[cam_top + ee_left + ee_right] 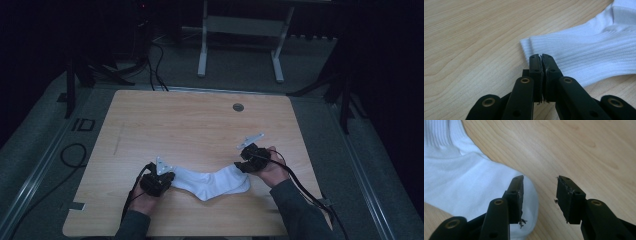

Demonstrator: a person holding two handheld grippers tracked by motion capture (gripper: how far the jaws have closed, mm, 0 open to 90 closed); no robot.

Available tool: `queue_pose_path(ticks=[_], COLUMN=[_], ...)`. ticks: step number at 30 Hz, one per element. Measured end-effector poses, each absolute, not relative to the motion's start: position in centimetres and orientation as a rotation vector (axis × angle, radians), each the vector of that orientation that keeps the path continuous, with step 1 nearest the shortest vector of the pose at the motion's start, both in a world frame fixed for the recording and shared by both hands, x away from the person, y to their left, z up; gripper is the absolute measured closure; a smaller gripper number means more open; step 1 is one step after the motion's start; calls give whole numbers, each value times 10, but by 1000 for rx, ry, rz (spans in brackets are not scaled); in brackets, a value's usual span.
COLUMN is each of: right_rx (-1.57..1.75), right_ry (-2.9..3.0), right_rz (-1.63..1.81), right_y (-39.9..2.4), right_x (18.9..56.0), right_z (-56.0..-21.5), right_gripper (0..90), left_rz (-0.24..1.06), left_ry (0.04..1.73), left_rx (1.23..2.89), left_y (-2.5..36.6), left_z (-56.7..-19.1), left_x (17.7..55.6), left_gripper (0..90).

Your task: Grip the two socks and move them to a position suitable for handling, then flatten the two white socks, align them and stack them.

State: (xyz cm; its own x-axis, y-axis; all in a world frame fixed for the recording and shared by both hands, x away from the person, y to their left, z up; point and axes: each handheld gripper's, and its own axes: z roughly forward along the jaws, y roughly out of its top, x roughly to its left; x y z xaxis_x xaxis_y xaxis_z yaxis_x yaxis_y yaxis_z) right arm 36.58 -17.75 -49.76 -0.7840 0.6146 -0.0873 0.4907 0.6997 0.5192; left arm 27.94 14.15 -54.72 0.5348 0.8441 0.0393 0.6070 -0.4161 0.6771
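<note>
While the room around it sits dark, the wooden table (200, 125) is lit enough to show a white sock (212, 182) lying flat near the person's edge, bent in a shallow V with its ribbed cuff to the left and its toe to the right. The left gripper (167, 180) rests low at the cuff end; in the left gripper view (541, 60) its jaws are pressed together, tips meeting right at the cuff's edge (529, 46), though whether any fabric is pinched between them I cannot make out. The right gripper (243, 167) sits at the toe end, angled in from the right, with the hand (272, 170) behind it. In the right gripper view (540, 187) its jaws stand apart: one lies over the rounded toe of the sock (474, 187), the other over bare wood just beside it, and neither pad presses on the cloth. A cable (305, 192) trails back along the right sleeve.
</note>
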Motion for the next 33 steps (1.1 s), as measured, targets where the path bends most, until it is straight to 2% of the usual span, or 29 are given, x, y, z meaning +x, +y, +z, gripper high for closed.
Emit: queue_pose_path(ticks=[8, 16, 21, 33], right_rx=[935, 955, 938, 973], right_ry=[2706, 2718, 2715, 2671], right_rz=[636, 646, 668, 728], right_y=[-178, -187, -191, -206], right_x=[370, 366, 362, 349], right_z=[-511, -517, -514, -506], right_gripper=[612, 750, 872, 885], left_rz=[520, 524, 528, 524], left_ry=[1163, 1162, 1163, 1166], left_rx=[2173, 2177, 2179, 2174], left_y=[140, 139, 139, 139], left_z=[-548, -548, -548, -548], left_x=[279, 280, 279, 279], left_gripper=[873, 874, 875, 874])
